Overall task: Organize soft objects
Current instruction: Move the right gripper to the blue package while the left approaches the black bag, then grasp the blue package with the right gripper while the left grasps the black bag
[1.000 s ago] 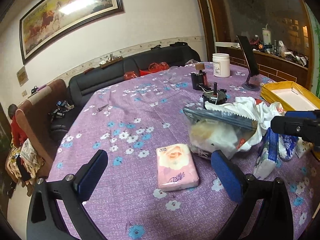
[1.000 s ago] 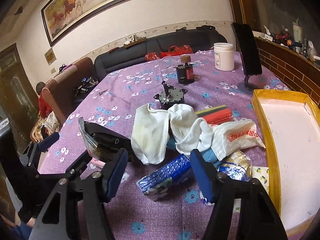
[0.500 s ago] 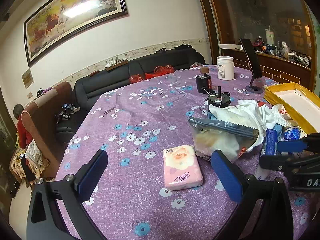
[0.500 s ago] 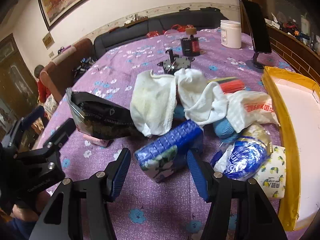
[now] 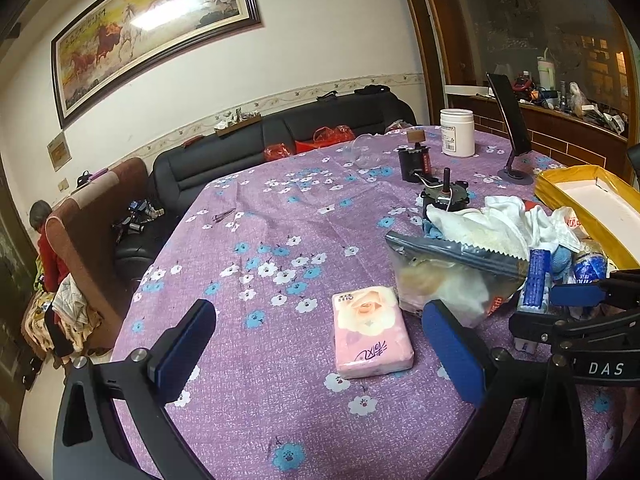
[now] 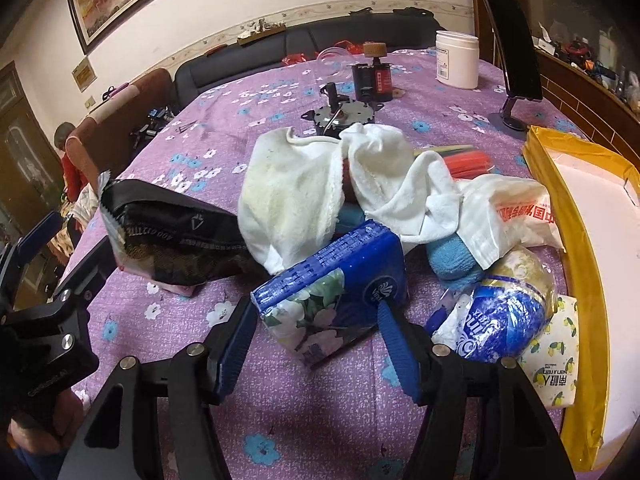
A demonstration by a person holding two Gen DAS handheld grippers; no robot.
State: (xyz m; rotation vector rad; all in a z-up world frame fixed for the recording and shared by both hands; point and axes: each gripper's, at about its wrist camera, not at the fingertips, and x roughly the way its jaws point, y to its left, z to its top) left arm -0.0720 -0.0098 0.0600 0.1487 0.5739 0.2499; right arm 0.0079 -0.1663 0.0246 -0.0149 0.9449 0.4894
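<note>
Lying empty, yellow tray, zip pouch holding white stuff

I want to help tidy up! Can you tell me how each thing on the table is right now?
Right tongs: jaws opening, blue tissue pack between them.
Left tongs: open, empty.
Blue tissue pack: tilted, leaning on the pile.
Pink tissue pack: flat, alone.
White towel: crumpled on the pile.
Black pouch: lying on its side.
Yellow box: open.
White jar: upright, lid on.

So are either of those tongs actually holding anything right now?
Nothing is held. The left tongs stand open above the pink tissue pack. The right tongs are opening around the blue tissue pack, pads not pressing it.
</note>
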